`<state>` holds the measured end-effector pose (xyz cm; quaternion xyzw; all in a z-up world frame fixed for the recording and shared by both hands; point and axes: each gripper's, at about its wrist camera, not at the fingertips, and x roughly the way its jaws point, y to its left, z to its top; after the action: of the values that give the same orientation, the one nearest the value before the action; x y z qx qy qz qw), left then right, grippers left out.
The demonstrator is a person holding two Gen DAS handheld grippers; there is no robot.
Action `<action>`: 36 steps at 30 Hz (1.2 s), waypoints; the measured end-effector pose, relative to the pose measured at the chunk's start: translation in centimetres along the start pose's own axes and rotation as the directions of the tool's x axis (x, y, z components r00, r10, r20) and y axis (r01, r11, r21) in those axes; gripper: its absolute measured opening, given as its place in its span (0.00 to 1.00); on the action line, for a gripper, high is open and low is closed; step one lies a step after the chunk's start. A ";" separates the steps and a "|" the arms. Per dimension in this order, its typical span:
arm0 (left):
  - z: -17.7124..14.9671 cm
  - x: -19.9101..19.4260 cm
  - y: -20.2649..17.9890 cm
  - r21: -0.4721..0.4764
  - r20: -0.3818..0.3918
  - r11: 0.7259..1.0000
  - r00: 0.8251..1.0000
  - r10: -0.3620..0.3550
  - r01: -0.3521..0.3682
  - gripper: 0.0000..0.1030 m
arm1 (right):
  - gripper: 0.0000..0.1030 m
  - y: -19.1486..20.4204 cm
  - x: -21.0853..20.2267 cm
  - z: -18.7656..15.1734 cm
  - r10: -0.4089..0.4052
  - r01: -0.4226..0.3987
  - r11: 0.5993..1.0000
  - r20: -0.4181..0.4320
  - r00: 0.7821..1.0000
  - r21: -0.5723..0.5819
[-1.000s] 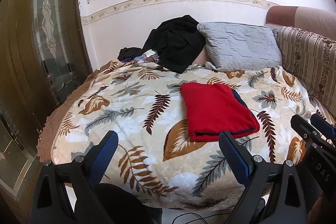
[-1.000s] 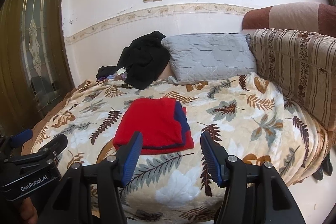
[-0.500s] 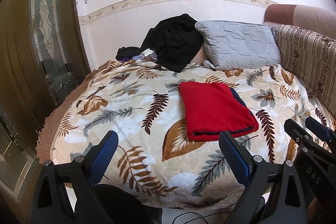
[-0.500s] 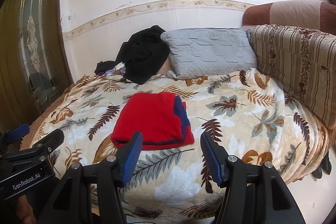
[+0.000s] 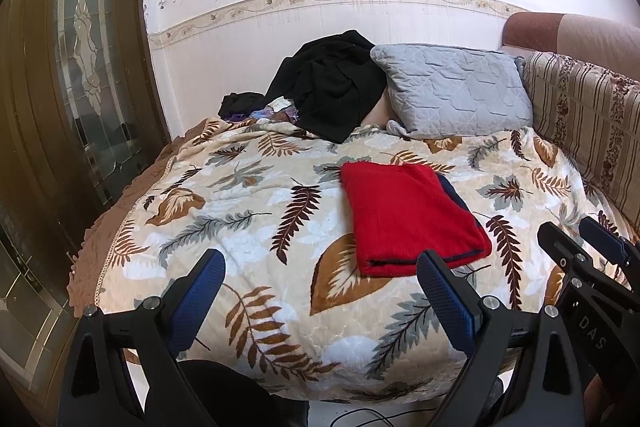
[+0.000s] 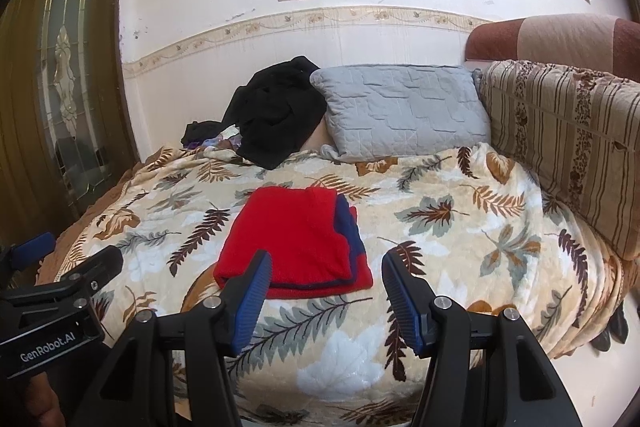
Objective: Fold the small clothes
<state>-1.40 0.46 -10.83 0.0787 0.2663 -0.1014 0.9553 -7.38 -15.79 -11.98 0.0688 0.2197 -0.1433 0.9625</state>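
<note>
A red garment with a navy edge (image 5: pixel 408 219) (image 6: pixel 296 239) lies folded flat in the middle of the leaf-patterned bedspread (image 5: pixel 248 211) (image 6: pixel 460 227). My left gripper (image 5: pixel 320 271) hovers open over the near part of the bed, nothing between its blue pads. My right gripper (image 6: pixel 326 275) is also open and empty, held just short of the garment's near edge. Each gripper shows at the side of the other's view: the right one (image 5: pixel 588 243), the left one (image 6: pixel 68 255).
A black pile of clothes (image 5: pixel 332 83) and a grey quilted pillow (image 5: pixel 452 91) lean on the white wall at the bed's far end. A striped cushion (image 6: pixel 560 147) lines the right side. A dark glass-panelled door (image 5: pixel 80 67) stands left.
Both views have shifted slightly, the bed and garment sitting a little lower and the wall showing more. Both grippers stay open and empty.
</note>
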 end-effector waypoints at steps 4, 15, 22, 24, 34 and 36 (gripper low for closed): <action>0.1 0.0 0.1 -0.003 0.001 1.000 1.000 -0.003 0.003 0.94 | 0.60 0.0 0.3 0.3 0.002 -0.001 1.000 -0.004 1.000 0.009; 0.6 1.4 0.8 -0.007 -0.005 1.000 1.000 -0.016 0.016 0.94 | 0.60 1.1 1.5 0.1 -0.005 0.004 1.000 -0.030 1.000 -0.023; 1.0 1.7 1.1 -0.007 -0.011 1.000 1.000 0.005 -0.005 0.94 | 0.60 1.3 2.8 -0.2 0.008 -0.010 1.000 -0.058 0.998 -0.028; 1.2 1.7 1.1 -0.005 -0.011 1.000 1.000 0.008 -0.008 0.94 | 0.60 1.2 3.2 -0.2 0.013 -0.015 1.000 -0.064 0.998 -0.026; 2.1 2.0 0.9 -0.004 -0.015 1.000 1.000 0.013 -0.013 0.94 | 0.60 0.7 3.7 0.7 0.031 -0.031 0.999 -0.047 0.998 -0.016; 2.3 2.1 0.9 -0.007 -0.019 1.000 1.000 0.011 -0.011 0.94 | 0.60 0.7 3.8 0.9 0.031 -0.032 0.999 -0.046 0.998 -0.018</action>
<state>1.70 0.55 -9.93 0.0776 0.2751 -0.0943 0.9536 -3.51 -16.21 -12.87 0.0666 0.2420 -0.1244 0.9600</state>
